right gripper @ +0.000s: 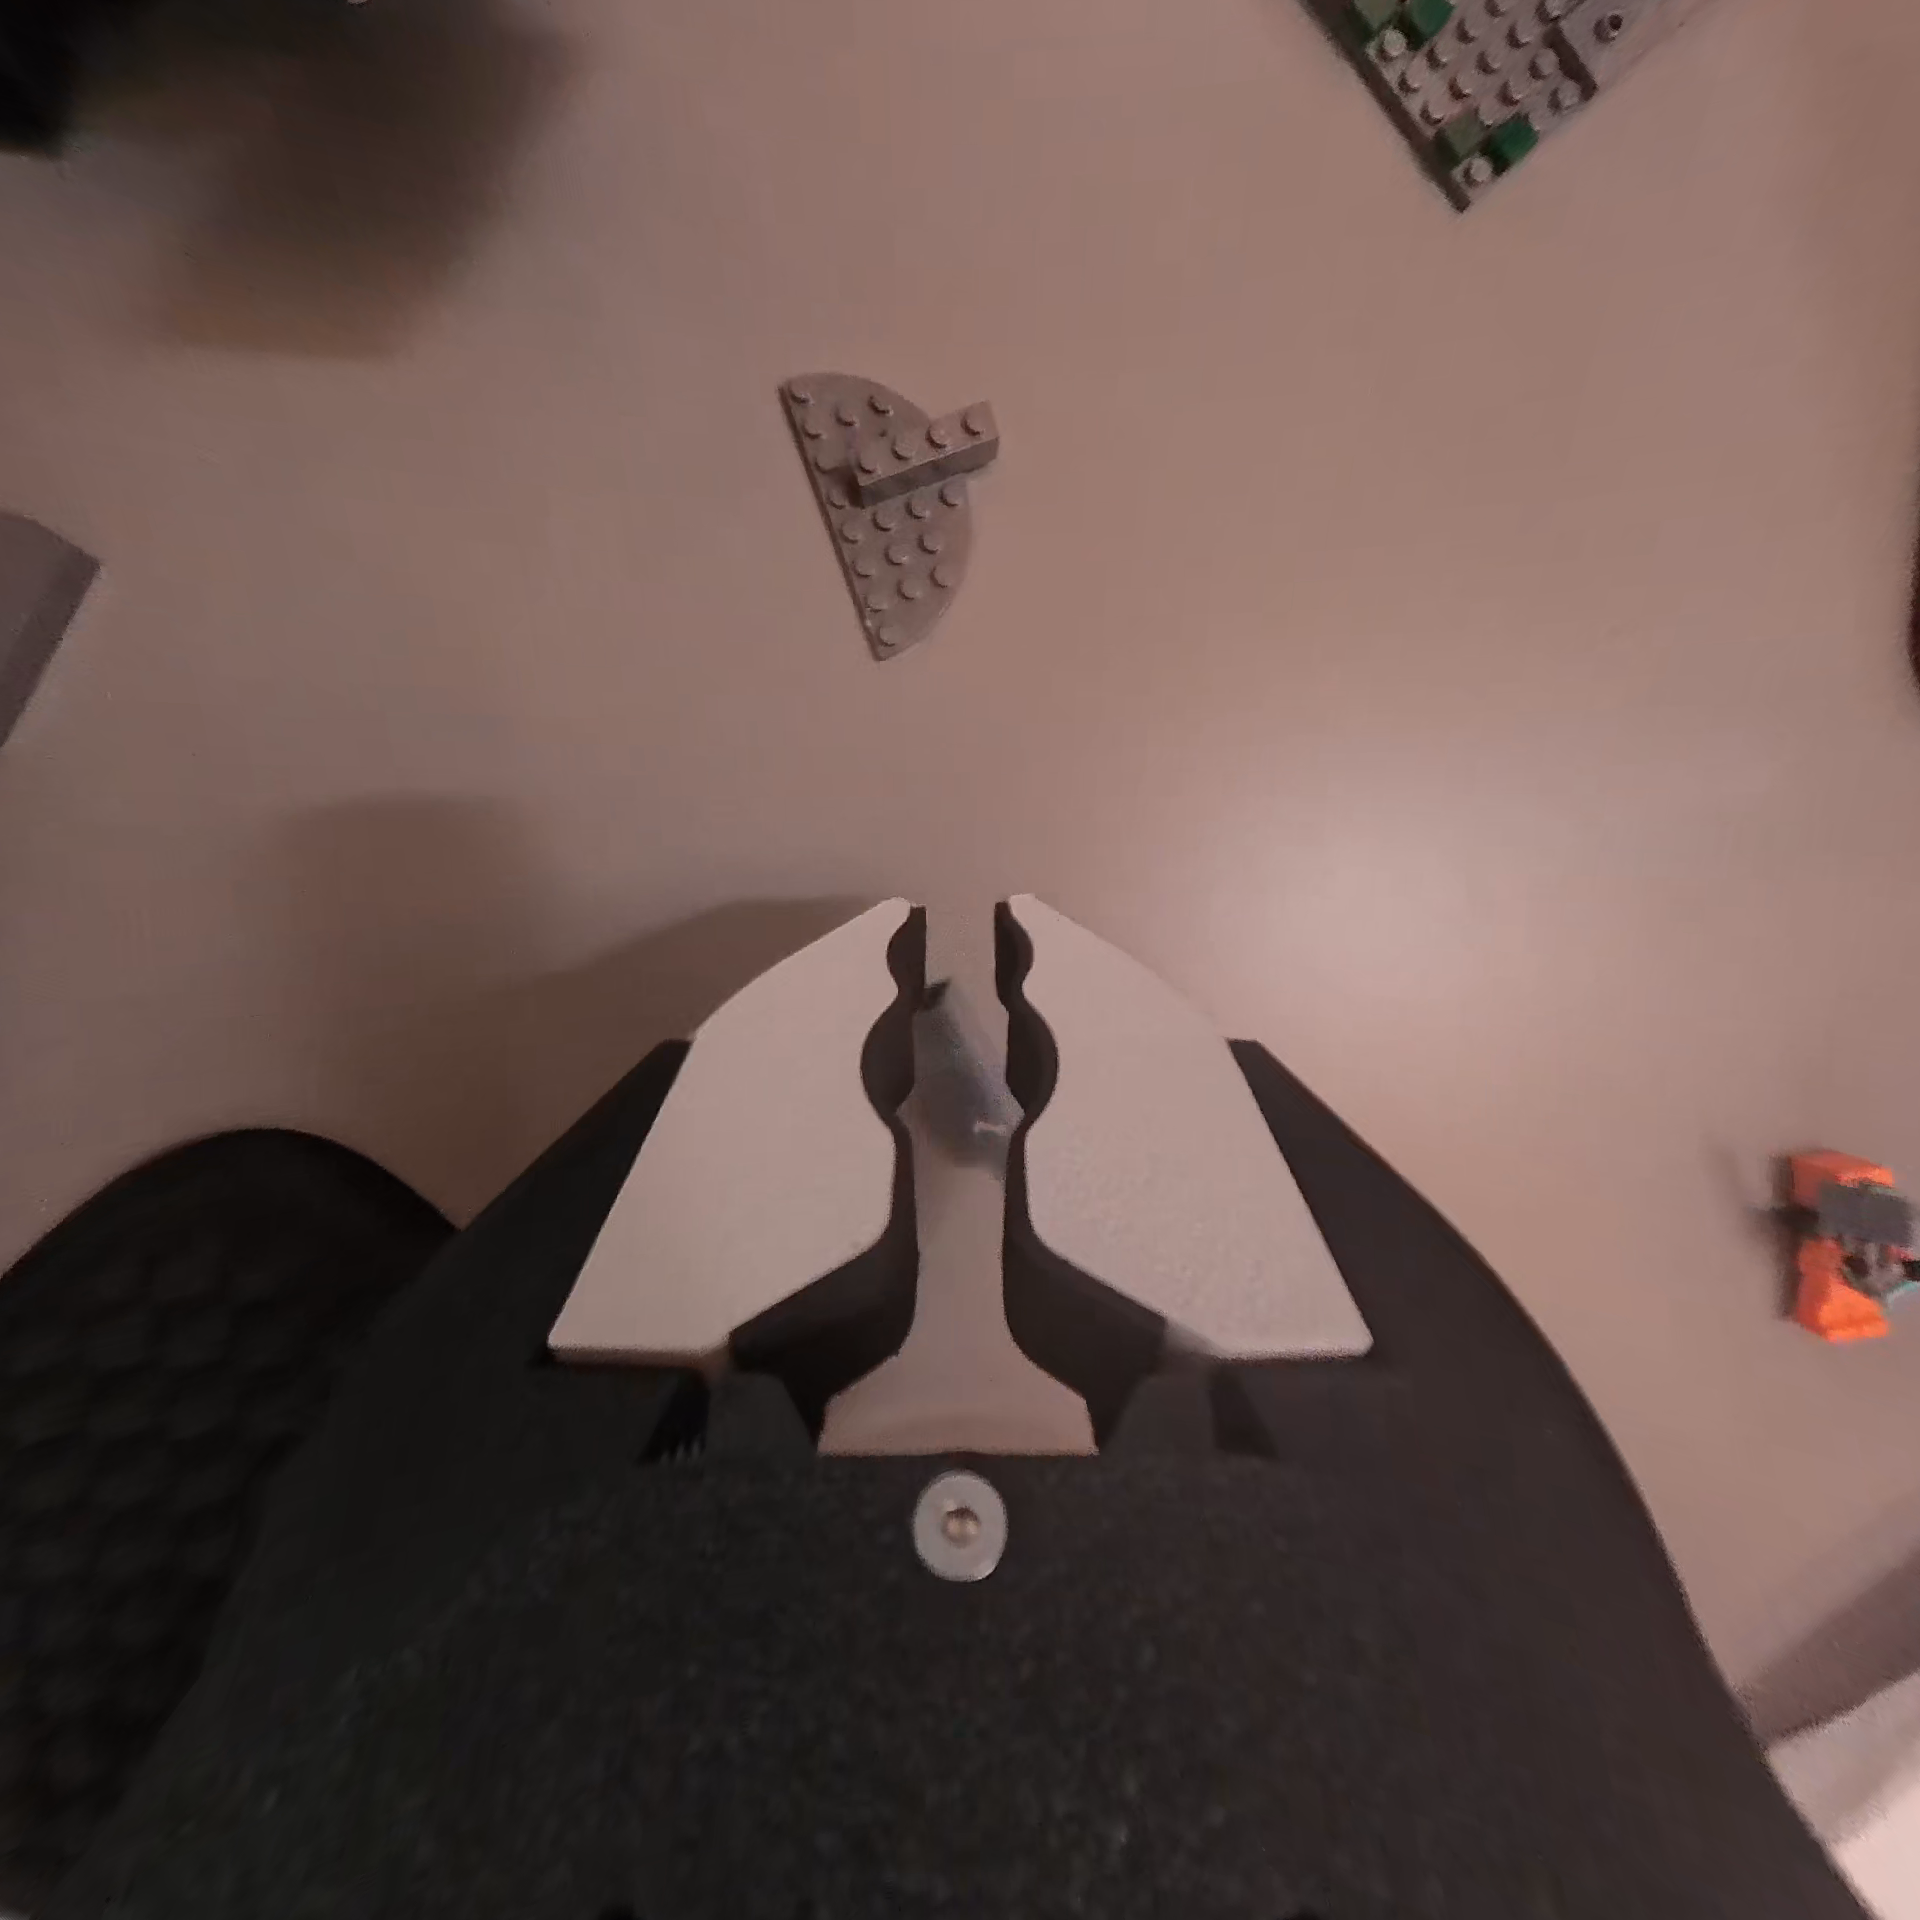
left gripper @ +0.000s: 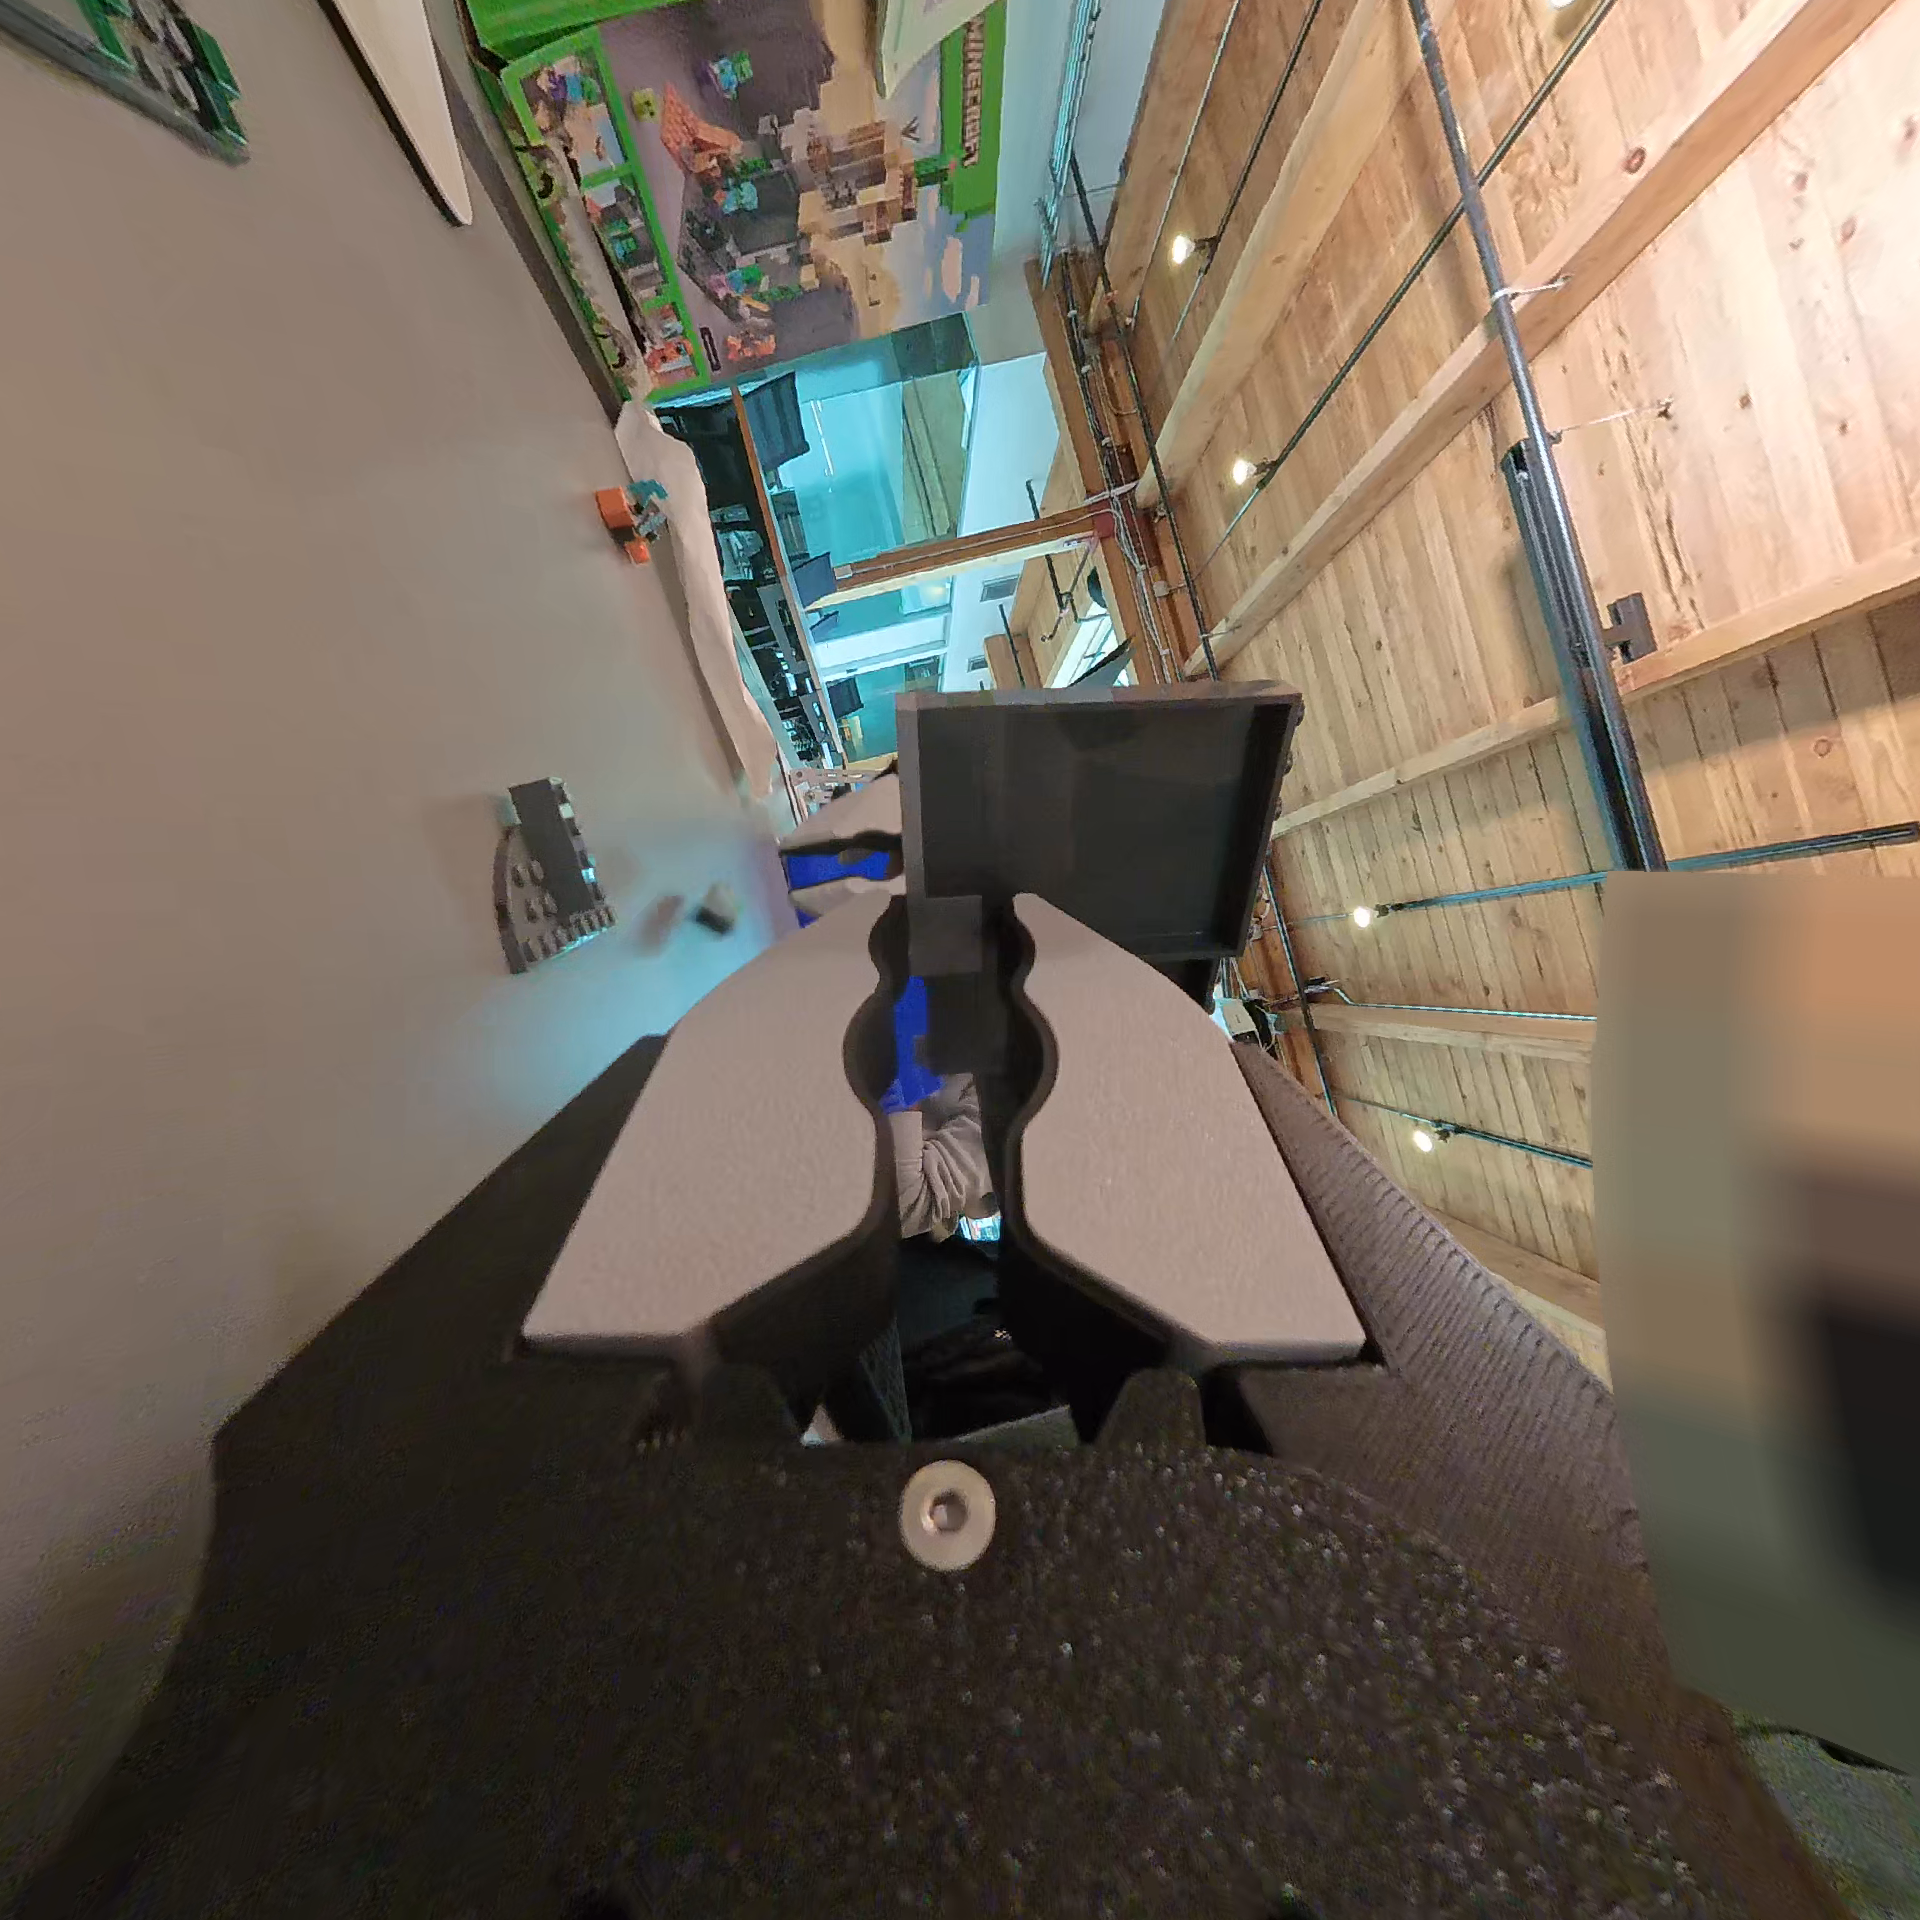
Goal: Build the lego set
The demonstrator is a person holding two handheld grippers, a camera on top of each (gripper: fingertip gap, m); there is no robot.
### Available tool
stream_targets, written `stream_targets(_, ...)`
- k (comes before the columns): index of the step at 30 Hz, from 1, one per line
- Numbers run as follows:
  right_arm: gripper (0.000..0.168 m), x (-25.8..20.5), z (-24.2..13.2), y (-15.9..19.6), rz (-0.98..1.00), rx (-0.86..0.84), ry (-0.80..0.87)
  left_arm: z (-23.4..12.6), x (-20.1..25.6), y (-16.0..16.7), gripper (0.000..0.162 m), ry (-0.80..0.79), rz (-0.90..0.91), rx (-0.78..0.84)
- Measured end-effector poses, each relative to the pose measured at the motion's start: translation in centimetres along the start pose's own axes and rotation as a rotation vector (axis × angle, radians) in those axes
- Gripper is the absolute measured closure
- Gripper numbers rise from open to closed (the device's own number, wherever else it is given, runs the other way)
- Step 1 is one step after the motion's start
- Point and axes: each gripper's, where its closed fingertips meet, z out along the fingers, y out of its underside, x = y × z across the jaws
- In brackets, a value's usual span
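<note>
Left wrist view is rolled on its side, with the table [left gripper: 260,623] running up one edge and a timber ceiling on the other. The left gripper [left gripper: 943,920] has its jaws drawn close onto the corner tab of a dark grey open tray [left gripper: 1101,821], which stands up just beyond the fingertips. Off to the side of the tips, on the table, lies a half-round studded plate [left gripper: 545,904] with a dark brick on it, two small loose pieces just beside it. Farther ahead sit a small orange model [left gripper: 629,514] and the lego box [left gripper: 748,197].

In the right wrist view, the right gripper [right gripper: 958,914] points down at the table [right gripper: 1351,623], jaws only narrowly apart. A small grey piece [right gripper: 961,1075] sits in the gap farther back; I cannot tell whether it is gripped. Straight ahead of the tips, well apart, lies the half-round plate [right gripper: 883,520] with a grey brick [right gripper: 930,457] across it. A grey baseplate [right gripper: 1486,83] lies far ahead, the orange model [right gripper: 1844,1257] out to the side.
</note>
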Motion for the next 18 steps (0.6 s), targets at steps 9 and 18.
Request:
stream_targets(9,0.139,5.8,-3.0,1.6,0.301,0.312,0.205,0.7,-1.2,-1.8,0.147,-0.048,0.072,-0.048)
stream_targets(18,0.141,-5.0,-6.8,-1.5,0.223,0.593,0.104,1.0,-1.3,-3.1,0.146,-0.053,0.158,-0.094)
